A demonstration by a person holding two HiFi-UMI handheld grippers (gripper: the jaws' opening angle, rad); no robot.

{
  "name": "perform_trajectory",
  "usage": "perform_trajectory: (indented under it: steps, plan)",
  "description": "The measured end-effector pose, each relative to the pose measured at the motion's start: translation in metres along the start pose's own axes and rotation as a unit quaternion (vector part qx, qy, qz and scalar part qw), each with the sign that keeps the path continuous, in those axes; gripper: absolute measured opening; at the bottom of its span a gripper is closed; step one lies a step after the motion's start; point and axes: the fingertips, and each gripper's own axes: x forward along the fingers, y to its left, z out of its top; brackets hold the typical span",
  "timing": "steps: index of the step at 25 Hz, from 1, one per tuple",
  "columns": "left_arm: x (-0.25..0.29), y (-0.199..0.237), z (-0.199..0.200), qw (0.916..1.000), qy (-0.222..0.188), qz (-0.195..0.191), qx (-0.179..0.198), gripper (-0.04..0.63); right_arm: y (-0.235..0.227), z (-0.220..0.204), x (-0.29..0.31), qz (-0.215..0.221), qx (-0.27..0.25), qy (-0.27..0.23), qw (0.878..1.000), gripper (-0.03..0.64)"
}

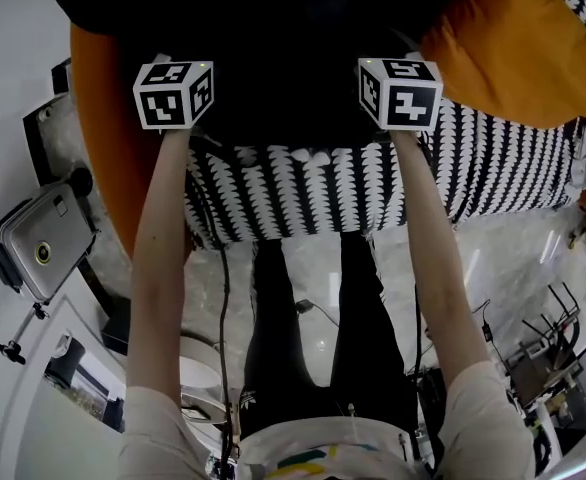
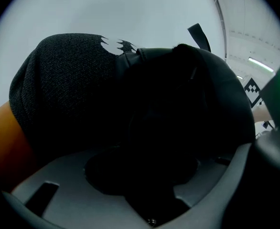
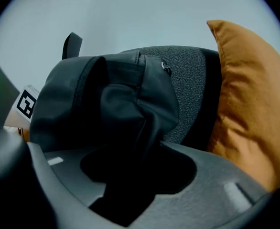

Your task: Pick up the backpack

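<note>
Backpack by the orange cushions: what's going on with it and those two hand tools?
A person holds a two-jaw gripper in each hand, both pushed into a black backpack lying on a black-and-white patterned cover next to an orange cushion. On the right gripper the jaws look closed on a bunched fold of the bag. The left gripper has dark fabric between its jaws, but its grip is too dark to judge. The bag seems not yet lifted.
</note>
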Motion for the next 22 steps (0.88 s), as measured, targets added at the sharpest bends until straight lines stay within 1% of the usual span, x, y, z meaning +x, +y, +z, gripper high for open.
perform_trajectory:
  steps: [1,3,7,10,14,22]
  plan:
    - [0.001,-0.001,-0.001,1.0,0.002,-0.001,0.005,0.186,0.0,-0.001,0.001,-0.004,-0.006,0.002,1.0,0.2]
    - [0.002,-0.006,-0.003,0.9999,0.005,-0.001,0.014,0.14,0.0,-0.004,0.002,-0.011,-0.016,0.007,1.0,0.186]
    - [0.004,-0.011,-0.006,0.9997,0.009,0.008,0.021,0.104,-0.001,-0.009,0.004,-0.015,-0.033,0.015,0.999,0.15]
    - [0.0,-0.01,-0.004,0.9998,0.01,0.006,0.018,0.076,0.002,-0.007,0.002,-0.014,-0.04,0.015,0.999,0.131]
    - [-0.006,-0.01,-0.004,0.9999,0.007,0.009,0.01,0.06,0.006,-0.007,-0.001,-0.015,-0.043,0.009,0.999,0.112]
    - [-0.01,-0.013,-0.007,0.9997,0.002,0.026,0.002,0.052,0.007,-0.012,-0.005,-0.019,-0.044,0.0,0.999,0.092]
